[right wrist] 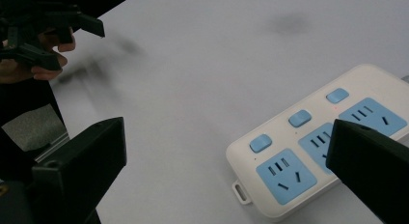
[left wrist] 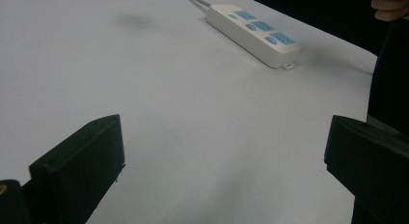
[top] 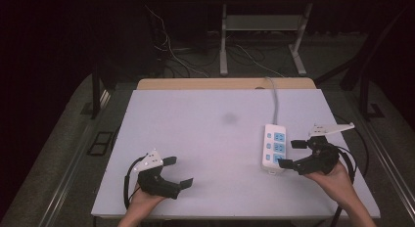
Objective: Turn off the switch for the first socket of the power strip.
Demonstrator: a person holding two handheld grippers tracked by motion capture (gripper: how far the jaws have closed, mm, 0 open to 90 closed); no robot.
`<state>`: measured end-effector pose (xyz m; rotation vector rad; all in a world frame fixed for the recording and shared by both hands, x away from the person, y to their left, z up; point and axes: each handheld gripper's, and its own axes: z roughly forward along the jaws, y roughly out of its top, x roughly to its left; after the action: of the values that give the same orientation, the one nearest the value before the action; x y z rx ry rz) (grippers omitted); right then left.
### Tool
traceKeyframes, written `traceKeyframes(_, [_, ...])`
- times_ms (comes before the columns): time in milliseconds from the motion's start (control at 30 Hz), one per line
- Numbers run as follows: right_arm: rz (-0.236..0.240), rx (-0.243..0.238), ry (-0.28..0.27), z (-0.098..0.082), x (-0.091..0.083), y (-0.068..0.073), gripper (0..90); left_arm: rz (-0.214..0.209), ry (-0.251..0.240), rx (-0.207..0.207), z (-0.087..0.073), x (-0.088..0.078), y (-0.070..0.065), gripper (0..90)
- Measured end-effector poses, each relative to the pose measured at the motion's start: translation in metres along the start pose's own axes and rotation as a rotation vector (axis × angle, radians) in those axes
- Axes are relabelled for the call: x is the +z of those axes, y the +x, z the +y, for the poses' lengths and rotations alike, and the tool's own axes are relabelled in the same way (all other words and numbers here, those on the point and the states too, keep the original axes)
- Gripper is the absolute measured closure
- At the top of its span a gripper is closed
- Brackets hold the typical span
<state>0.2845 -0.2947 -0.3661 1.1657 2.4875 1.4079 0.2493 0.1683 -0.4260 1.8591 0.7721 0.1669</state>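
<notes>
Two released grippers over a white tabletop (top: 210,139), with a power strip beside the right one.

The right gripper (top: 292,153) has its jaws spread wide and holds nothing; the white power strip (top: 274,147) with blue sockets lies flat just in front of its jaws, and the near end seems to sit between them, though I cannot tell if a jaw touches it. The strip's grey cable (top: 274,97) runs away from this gripper to the far edge. The left gripper (top: 177,171) is also released and empty, low over bare tabletop, well apart from the strip. A faint dark smudge (top: 229,118) lies beyond both grippers.
</notes>
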Motion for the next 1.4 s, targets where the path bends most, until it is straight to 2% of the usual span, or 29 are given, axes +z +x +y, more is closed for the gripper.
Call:
traceKeyframes(400, [-0.016,-0.020,0.033,0.020,0.003,-0.008,0.5,0.000,-0.001,-0.001,0.000,0.000,0.000,0.0])
traceKeyframes(733, [-0.028,-0.003,0.043,0.035,0.009,-0.021,0.5,0.001,-0.002,-0.002,0.000,0.000,0.001,0.0])
traceKeyframes(1067, [-0.035,0.002,0.072,0.042,0.018,-0.029,0.5,0.000,0.009,0.010,0.000,0.001,0.000,0.0])
traceKeyframes(1400, [-0.061,0.036,0.073,0.049,0.023,-0.043,0.5,-0.002,0.015,0.013,0.000,0.001,0.000,0.0])
